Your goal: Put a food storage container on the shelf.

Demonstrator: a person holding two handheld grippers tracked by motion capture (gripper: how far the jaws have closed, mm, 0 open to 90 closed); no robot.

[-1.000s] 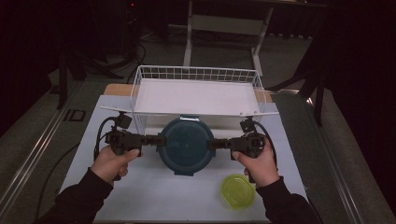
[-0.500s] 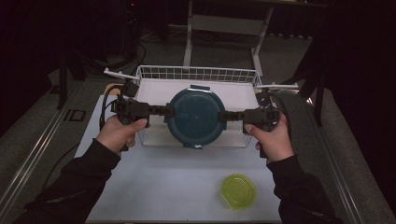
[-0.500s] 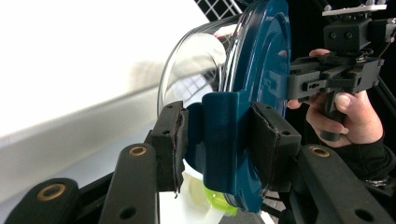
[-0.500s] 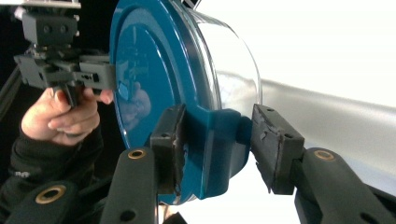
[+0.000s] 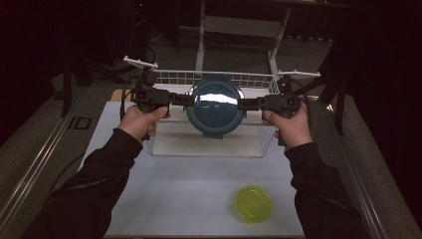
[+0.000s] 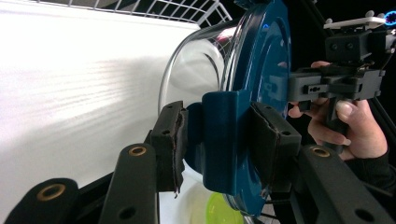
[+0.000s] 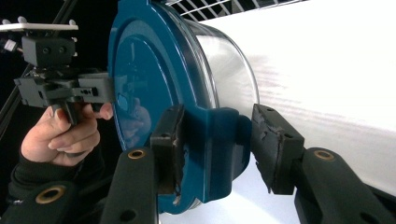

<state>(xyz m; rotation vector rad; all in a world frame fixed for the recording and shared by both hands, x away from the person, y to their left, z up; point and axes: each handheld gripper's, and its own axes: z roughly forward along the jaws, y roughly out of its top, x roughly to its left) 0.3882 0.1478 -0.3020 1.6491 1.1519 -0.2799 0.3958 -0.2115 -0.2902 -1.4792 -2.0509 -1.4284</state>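
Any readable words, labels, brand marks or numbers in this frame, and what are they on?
None can be read.
Blue lid of the glass container: raised marks near its centre, too blurred to read.
Left gripper, right gripper, wire basket, green lid: no lettering visible.

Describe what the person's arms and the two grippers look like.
Both arms wear dark long sleeves. The left gripper and right gripper are black, boxy, with pistol-style handles, black cables, brass-coloured pivot rivets on the jaws and worn black pads.
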